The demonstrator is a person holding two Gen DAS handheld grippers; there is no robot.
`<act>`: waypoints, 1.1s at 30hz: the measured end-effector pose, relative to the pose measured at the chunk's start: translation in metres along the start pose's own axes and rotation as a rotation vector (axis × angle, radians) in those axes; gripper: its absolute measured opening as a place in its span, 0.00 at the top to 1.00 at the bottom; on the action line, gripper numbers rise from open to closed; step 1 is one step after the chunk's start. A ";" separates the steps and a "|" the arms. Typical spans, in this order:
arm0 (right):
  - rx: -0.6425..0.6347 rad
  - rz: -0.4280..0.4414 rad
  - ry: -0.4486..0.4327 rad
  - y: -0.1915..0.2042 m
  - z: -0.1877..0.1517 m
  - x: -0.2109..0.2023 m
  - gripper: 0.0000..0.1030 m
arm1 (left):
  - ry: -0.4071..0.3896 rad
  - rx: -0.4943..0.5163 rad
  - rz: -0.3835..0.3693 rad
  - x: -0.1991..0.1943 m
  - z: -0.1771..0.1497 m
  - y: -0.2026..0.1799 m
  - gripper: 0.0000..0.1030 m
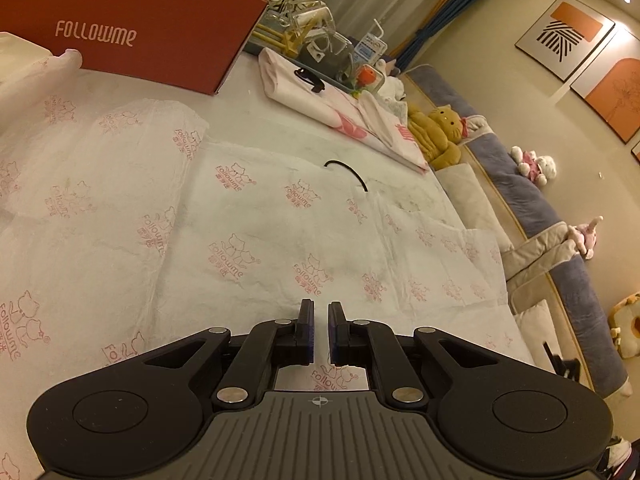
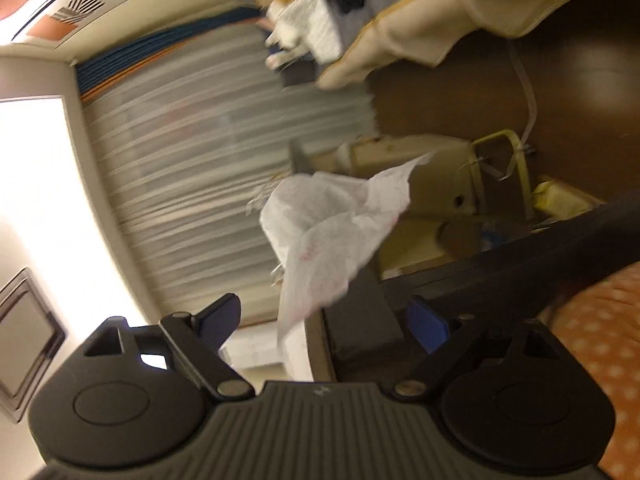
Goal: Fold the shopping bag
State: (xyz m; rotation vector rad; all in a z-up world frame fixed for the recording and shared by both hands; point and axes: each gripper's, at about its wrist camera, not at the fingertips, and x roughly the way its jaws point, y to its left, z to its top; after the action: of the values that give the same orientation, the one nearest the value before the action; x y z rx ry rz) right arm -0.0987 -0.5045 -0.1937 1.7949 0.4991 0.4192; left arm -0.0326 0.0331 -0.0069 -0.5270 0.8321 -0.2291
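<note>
A: Right under the lens, the left gripper (image 1: 321, 312), black with ribbed grey housing, its two fingers drawn almost together with only a thin slit between them and nothing caught in it. It hangs tilted down over the white table (image 1: 256, 120)

B: And beneath it the broad sheets of white tissue paper printed with pink "Followme" cats (image 1: 248, 236), spread flat and overlapping, crinkled along the seams

A: Far left, the big red cardboard box with white "FOLLOWME" lettering (image 1: 132, 24) stands on the table's back edge. To its right, the folded pale pink fabric shopping bag with black handles (image 1: 316, 88), lying flat near the far edge, well apart from the left gripper

B: A thin black cord loop (image 1: 348, 172) pokes up from the paper in between. Past the table, a yellow plush cat (image 1: 438, 132) sits on the grey-blue sofa (image 1: 536, 200)

A: Over to the right wrist view, everything rolled sideways and smeared. The right gripper (image 2: 324, 320) has its blue-padded fingers spread wide apart

B: A crumpled piece of the white tissue (image 2: 332, 232) shows ahead between the fingers, though no pad presses on it; whether it touches either one I cannot tell through the blur

A: Pleated pale curtains (image 2: 224, 160) fill the background
</note>
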 end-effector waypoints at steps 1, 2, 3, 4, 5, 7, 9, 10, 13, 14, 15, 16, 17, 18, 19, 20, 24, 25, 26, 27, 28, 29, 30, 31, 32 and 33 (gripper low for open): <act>0.004 0.014 -0.004 -0.005 0.008 0.007 0.09 | 0.000 0.000 0.006 0.000 0.000 -0.001 0.93; 0.009 0.028 -0.019 -0.009 0.016 0.013 0.08 | -0.002 0.003 0.013 0.000 0.000 -0.002 0.93; 0.014 0.043 -0.031 -0.013 0.023 0.017 0.08 | -0.004 0.003 0.016 -0.001 -0.001 -0.002 0.93; 0.014 0.059 -0.039 -0.015 0.029 0.019 0.15 | -0.006 0.001 0.016 -0.001 -0.001 -0.002 0.93; -0.008 0.064 -0.050 -0.013 0.031 0.019 0.25 | -0.007 -0.004 0.014 -0.002 -0.002 -0.001 0.93; -0.074 0.042 -0.060 -0.003 0.032 0.018 0.92 | -0.010 -0.014 0.010 -0.002 -0.002 0.001 0.93; -0.164 -0.013 -0.071 0.018 0.029 0.017 1.00 | -0.009 -0.018 0.010 -0.002 -0.001 0.000 0.93; -0.210 -0.040 -0.076 0.028 0.028 0.016 1.00 | -0.009 -0.014 0.013 -0.001 -0.001 0.000 0.93; -0.340 -0.111 -0.157 0.067 0.028 0.001 1.00 | -0.002 -0.011 0.003 0.000 -0.001 -0.002 0.93; -0.376 -0.137 -0.181 0.077 0.030 -0.004 1.00 | 0.003 -0.015 -0.014 0.001 -0.002 -0.001 0.93; -0.386 -0.150 -0.190 0.083 0.032 -0.006 1.00 | 0.003 -0.015 -0.024 0.002 -0.003 -0.001 0.93; -0.389 -0.161 -0.191 0.087 0.035 -0.008 1.00 | 0.001 -0.013 -0.029 0.002 -0.003 -0.001 0.93; -0.392 -0.172 -0.185 0.089 0.036 -0.007 1.00 | -0.002 -0.012 -0.030 0.002 -0.004 -0.001 0.93; -0.395 -0.183 -0.179 0.091 0.037 -0.006 1.00 | -0.004 -0.016 -0.031 0.002 -0.004 0.000 0.93; -0.398 -0.194 -0.171 0.093 0.038 -0.004 1.00 | -0.005 -0.020 -0.032 0.002 -0.004 0.001 0.93; -0.413 -0.211 -0.170 0.097 0.036 -0.005 1.00 | -0.007 -0.024 -0.029 0.001 -0.004 0.002 0.93; -0.458 -0.178 -0.182 0.108 0.021 0.000 1.00 | -0.034 -0.011 0.029 -0.006 -0.003 0.001 0.93; -0.489 -0.180 -0.187 0.112 0.016 0.004 1.00 | -0.036 -0.017 0.027 -0.006 -0.002 0.003 0.93; -0.526 -0.212 -0.195 0.117 0.013 0.009 1.00 | -0.038 -0.025 0.024 -0.005 -0.001 0.006 0.93; -0.555 -0.258 -0.196 0.122 0.010 0.014 0.99 | -0.040 -0.043 0.009 -0.005 -0.001 0.009 0.93; -0.548 -0.307 -0.195 0.123 0.011 0.019 0.99 | -0.038 -0.056 -0.001 -0.005 -0.002 0.010 0.93; -0.539 -0.357 -0.195 0.124 0.012 0.023 0.99 | -0.035 -0.069 -0.010 -0.004 -0.002 0.011 0.93; -0.501 -0.381 -0.196 0.122 0.015 0.026 0.98 | -0.033 -0.073 -0.024 -0.005 -0.002 0.010 0.93; -0.463 -0.374 -0.193 0.119 0.017 0.027 0.98 | -0.038 -0.073 -0.050 -0.007 -0.001 0.007 0.93; -0.466 -0.352 -0.190 0.120 0.015 0.028 0.98 | -0.046 -0.071 -0.094 -0.009 0.000 0.003 0.93; -0.469 -0.328 -0.188 0.122 0.014 0.028 0.98 | -0.054 -0.065 -0.136 -0.010 0.002 -0.002 0.93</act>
State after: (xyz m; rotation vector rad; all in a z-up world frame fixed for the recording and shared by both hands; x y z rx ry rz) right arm -0.0530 -0.5296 -0.0794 1.2568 0.5036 0.1212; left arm -0.0375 0.0361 0.0016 -0.6494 0.7542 -0.3119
